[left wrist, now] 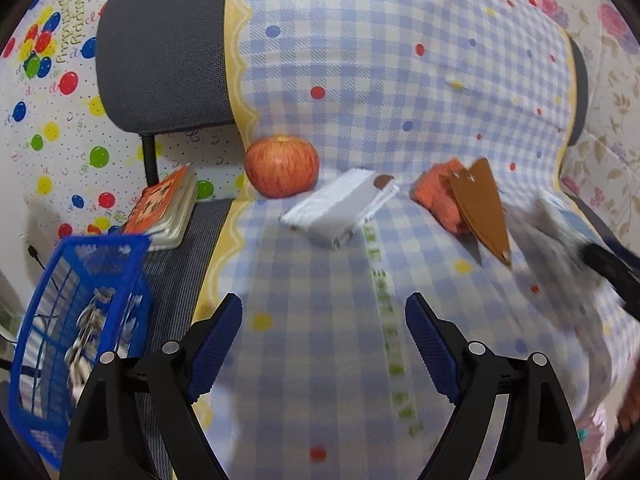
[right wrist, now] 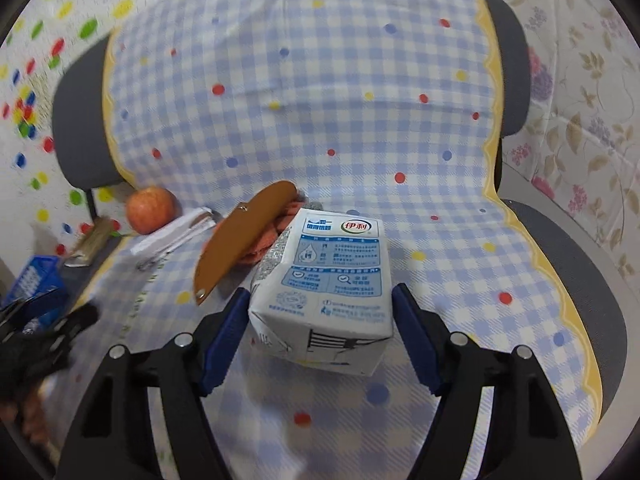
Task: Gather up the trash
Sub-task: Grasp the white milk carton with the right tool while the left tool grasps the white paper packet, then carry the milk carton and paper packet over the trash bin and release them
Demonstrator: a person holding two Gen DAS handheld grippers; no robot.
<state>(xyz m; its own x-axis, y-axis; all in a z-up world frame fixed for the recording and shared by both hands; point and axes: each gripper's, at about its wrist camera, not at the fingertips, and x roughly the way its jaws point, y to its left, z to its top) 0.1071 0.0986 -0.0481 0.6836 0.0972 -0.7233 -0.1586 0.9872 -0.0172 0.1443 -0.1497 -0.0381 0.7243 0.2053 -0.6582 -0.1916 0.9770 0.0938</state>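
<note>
Our right gripper [right wrist: 320, 340] has its fingers [right wrist: 226, 340] spread, with the milk carton [right wrist: 328, 284] between them; our left gripper [left wrist: 324, 348] fingers spread, nothing between.

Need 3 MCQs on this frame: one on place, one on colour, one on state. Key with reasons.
1. The milk carton is
A. on the floor
B. between the jaws of the right gripper
C. hanging from a chair back

2. The mesh basket is
A. red
B. green
C. blue

3. The jaws of the left gripper are
A. open, with nothing between them
B. shut tight with nothing in them
C. shut on a bottle

Key:
1 B: the right wrist view shows the carton flanked by both blue pads.
2 C: the left wrist view shows blue plastic mesh at the lower left.
3 A: only checked cloth shows in the wide gap between the pads.
</note>
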